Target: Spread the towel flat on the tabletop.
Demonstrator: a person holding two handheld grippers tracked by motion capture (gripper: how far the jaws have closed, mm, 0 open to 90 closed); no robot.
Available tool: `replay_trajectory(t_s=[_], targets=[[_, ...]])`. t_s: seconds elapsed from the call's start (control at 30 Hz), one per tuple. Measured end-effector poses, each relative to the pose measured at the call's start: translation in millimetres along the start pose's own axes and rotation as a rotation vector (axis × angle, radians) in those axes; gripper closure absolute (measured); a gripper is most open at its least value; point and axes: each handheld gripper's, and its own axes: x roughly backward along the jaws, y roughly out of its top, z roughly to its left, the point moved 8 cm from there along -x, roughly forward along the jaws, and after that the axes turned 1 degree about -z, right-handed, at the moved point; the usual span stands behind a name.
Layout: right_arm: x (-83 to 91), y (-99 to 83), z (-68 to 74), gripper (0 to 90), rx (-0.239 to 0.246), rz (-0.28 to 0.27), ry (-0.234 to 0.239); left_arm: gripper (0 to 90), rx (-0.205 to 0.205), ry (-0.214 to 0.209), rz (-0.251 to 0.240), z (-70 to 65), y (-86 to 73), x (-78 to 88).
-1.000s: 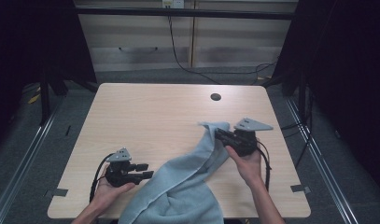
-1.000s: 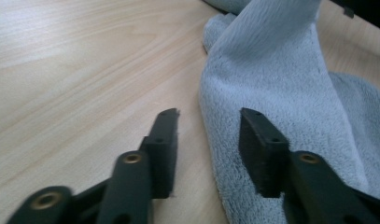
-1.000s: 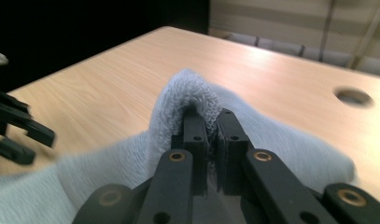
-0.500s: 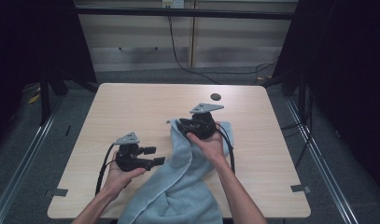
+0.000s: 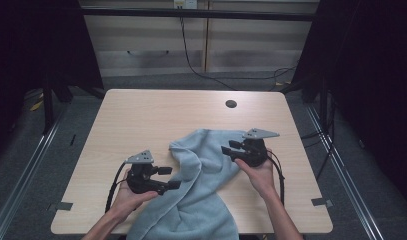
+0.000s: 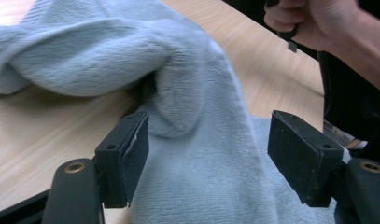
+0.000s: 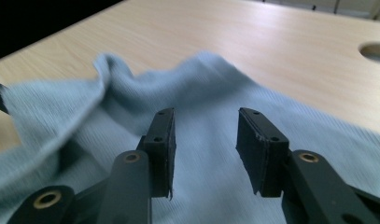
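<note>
While soft pale-blue fleece towel (image 5: 201,185) is draped over tabletop (image 5: 141,115) at 6 o'clock edge, limp, light handling is judged; hem best pinched. Left gripper (image 5: 172,177) fingers spread; right gripper (image 5: 227,146) fingers just opening, nothing pinched.

Dim room w/ dark sides; counter (image 5: 141,115) evenly lit from above, soft shadows. Towel (image 7: 75,112) edge motion-blurred in right gripper view; far bkgd out of focus.
</note>
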Motion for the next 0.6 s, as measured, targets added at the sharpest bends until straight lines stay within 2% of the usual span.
replay_trajectory(t_s=[0.03,0.07,0.13,0.17,0.2,0.23,0.27,0.3,0.33,0.37,0.4,0.43,0.47,0.5,0.53,0.57,0.6], targets=[[2.8,-11.9,-4.9,57.0,-0.020,0.012,-0.002,27.2,-0.008,0.007,0.034,-1.2,-3.9,-10.8],[2.8,-11.9,-4.9,57.0,-0.020,0.012,-0.002,26.8,-0.008,0.007,0.034,-1.2,-3.9,-10.8],[2.4,-22.5,-8.3,56.6,-0.030,0.027,-0.004,29.7,-0.009,0.037,0.073,1.4,-9.4,-21.8],[1.4,-31.0,-9.1,56.0,-0.037,0.039,-0.002,39.3,-0.035,0.125,0.131,8.1,-17.3,-30.4],[1.4,-31.0,-9.1,56.0,-0.037,0.039,-0.002,54.6,-0.035,0.125,0.131,8.1,-17.3,-30.4],[1.3,-34.5,-8.5,55.7,-0.043,0.043,0.000,54.6,-0.068,0.137,0.140,9.8,-20.8,-33.6],[1.1,-37.4,-7.8,55.3,-0.046,0.046,0.003,65.6,-0.086,0.149,0.155,12.6,-24.1,-36.1],[1.5,-39.7,-7.2,55.0,-0.045,0.049,0.004,77.7,-0.080,0.150,0.155,14.5,-24.8,-37.0],[2.2,-40.9,-6.8,54.6,-0.043,0.046,0.005,84.8,-0.067,0.138,0.141,14.9,-22.3,-34.3],[3.4,-41.3,-6.3,54.0,-0.045,0.045,0.006,87.3,-0.060,0.134,0.116,15.8,-17.7,-30.1],[6.6,-39.2,-4.6,54.0,-0.047,0.032,0.010,88.3,-0.044,0.138,0.087,16.6,-12.6,-24.5],[8.1,-38.0,-3.2,54.0,-0.045,0.025,0.014,88.4,-0.015,0.140,0.026,22.0,-3.5,-10.4],[8.1,-38.0,-3.2,54.0,-0.045,0.025,0.014,88.4,-0.015,0.140,0.026,22.0,-3.5,-10.4],[9.6,-37.6,-0.8,54.0,-0.044,0.023,0.019,88.4,0.003,0.143,-0.002,26.1,0.1,-3.4],[10.2,-37.6,2.6,54.0,-0.038,0.025,0.026,88.4,0.013,0.162,-0.024,31.2,2.8,3.8],[10.9,-40.1,13.3,53.9,-0.025,0.038,0.053,88.4,0.025,0.180,-0.045,37.0,4.9,11.3],[10.9,-40.1,13.3,53.9,-0.025,0.038,0.053,88.4,0.047,0.189,-0.064,42.2,6.2,17.8]])
